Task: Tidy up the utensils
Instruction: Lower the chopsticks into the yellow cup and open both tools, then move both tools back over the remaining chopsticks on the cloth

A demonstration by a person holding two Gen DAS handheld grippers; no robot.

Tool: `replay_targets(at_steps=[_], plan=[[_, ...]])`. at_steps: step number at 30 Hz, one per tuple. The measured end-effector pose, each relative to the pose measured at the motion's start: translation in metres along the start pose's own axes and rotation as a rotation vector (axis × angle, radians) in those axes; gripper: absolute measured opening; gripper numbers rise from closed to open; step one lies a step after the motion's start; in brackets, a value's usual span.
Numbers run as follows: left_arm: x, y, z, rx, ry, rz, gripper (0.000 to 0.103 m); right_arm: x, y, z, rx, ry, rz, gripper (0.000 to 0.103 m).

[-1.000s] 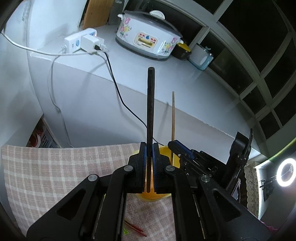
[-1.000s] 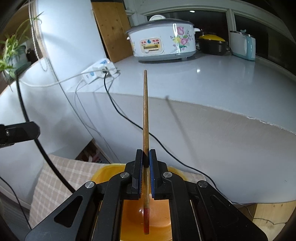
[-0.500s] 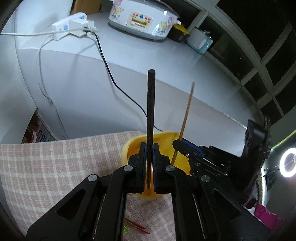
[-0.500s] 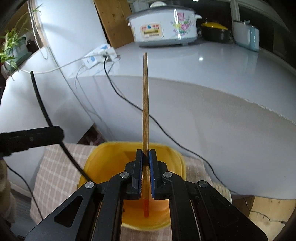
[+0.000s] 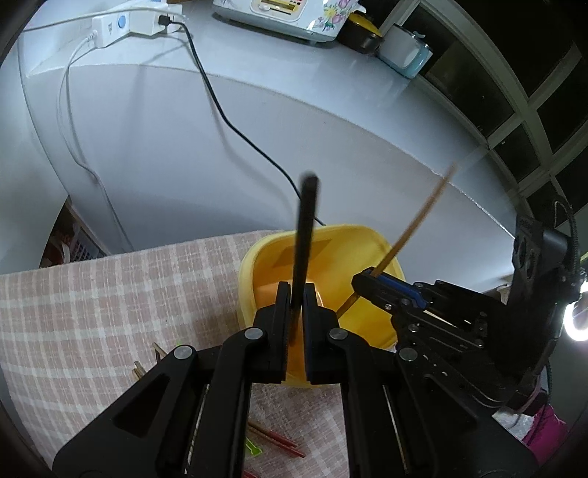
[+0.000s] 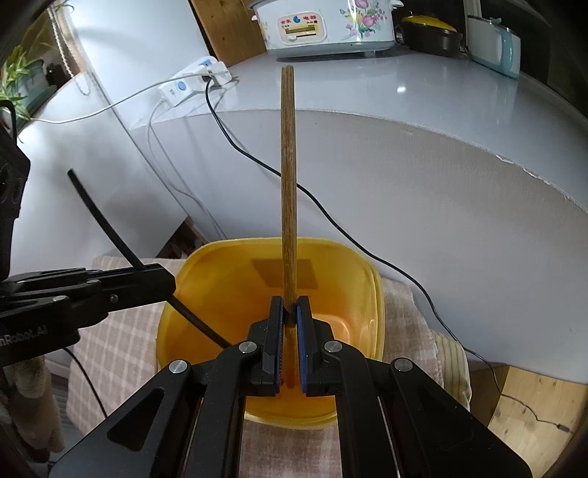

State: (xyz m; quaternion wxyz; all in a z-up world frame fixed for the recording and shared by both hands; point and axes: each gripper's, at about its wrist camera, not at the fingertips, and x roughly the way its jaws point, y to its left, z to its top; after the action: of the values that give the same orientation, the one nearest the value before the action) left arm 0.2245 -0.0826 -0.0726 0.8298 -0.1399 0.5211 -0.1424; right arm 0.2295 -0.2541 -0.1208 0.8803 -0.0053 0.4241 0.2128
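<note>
My left gripper (image 5: 295, 290) is shut on a black chopstick (image 5: 305, 228) that stands up between its pads, above the near rim of a yellow bowl (image 5: 341, 239). My right gripper (image 6: 290, 305) is shut on a wooden chopstick (image 6: 287, 184), held upright over the same bowl (image 6: 228, 268). In the left wrist view the right gripper (image 5: 371, 285) shows at right with the wooden chopstick (image 5: 415, 224) slanting over the bowl. In the right wrist view the left gripper (image 6: 161, 281) shows at left with the black chopstick (image 6: 106, 228) dipping into the bowl.
The bowl stands on a checked cloth (image 5: 110, 294). Several loose chopsticks (image 5: 275, 439) lie on the cloth near the left gripper. Behind is a white counter (image 6: 404, 92) with a rice cooker (image 6: 323, 25), a power strip (image 6: 191, 79) and a black cable (image 5: 228, 121).
Both grippers have come down and closer over the yellow bowl, which now looks larger. Each chopstick's lower end now reaches into the bowl; the wooden chopstick tilts more to the right in the left view.
</note>
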Motion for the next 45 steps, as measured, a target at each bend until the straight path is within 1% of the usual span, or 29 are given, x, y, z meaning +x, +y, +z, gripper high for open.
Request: replay_targets(at_steps=[11, 14, 16, 18, 19, 24, 30, 34, 39, 42, 45], plan=[[-0.001, 0.005, -0.009, -0.016, 0.014, 0.000, 0.003, -0.002, 0.002, -0.006, 0.000, 0.019, -0.002, 0.006], [-0.006, 0.005, -0.010, -0.019, 0.011, -0.003, 0.004, -0.007, 0.002, -0.009, 0.005, 0.012, -0.010, 0.012], [-0.010, 0.005, -0.011, -0.022, 0.008, -0.003, 0.010, -0.011, 0.001, -0.011, 0.010, 0.003, -0.014, 0.020], [-0.015, 0.007, -0.013, -0.025, 0.000, -0.002, 0.014, -0.017, 0.000, -0.013, 0.016, -0.008, -0.019, 0.022], [-0.018, 0.008, -0.014, -0.027, -0.003, -0.002, 0.015, -0.020, 0.000, -0.013, 0.019, -0.013, -0.019, 0.022], [-0.033, 0.010, -0.016, -0.041, -0.023, -0.006, 0.015, -0.040, 0.001, -0.018, 0.030, -0.048, -0.015, 0.022], [-0.073, 0.016, -0.023, -0.035, -0.092, -0.012, 0.015, -0.066, 0.003, -0.021, 0.048, -0.102, 0.008, 0.022], [-0.102, 0.029, -0.032, -0.034, -0.140, 0.019, 0.015, -0.084, 0.006, -0.024, 0.045, -0.132, 0.029, 0.022], [-0.131, 0.055, -0.049, -0.078, -0.183, 0.063, 0.015, -0.101, 0.012, -0.031, 0.043, -0.151, 0.069, 0.022], [-0.139, 0.076, -0.064, -0.117, -0.184, 0.096, 0.015, -0.106, 0.018, -0.037, 0.039, -0.148, 0.100, 0.022], [-0.137, 0.096, -0.081, -0.164, -0.162, 0.114, 0.015, -0.105, 0.026, -0.046, 0.022, -0.127, 0.129, 0.022]])
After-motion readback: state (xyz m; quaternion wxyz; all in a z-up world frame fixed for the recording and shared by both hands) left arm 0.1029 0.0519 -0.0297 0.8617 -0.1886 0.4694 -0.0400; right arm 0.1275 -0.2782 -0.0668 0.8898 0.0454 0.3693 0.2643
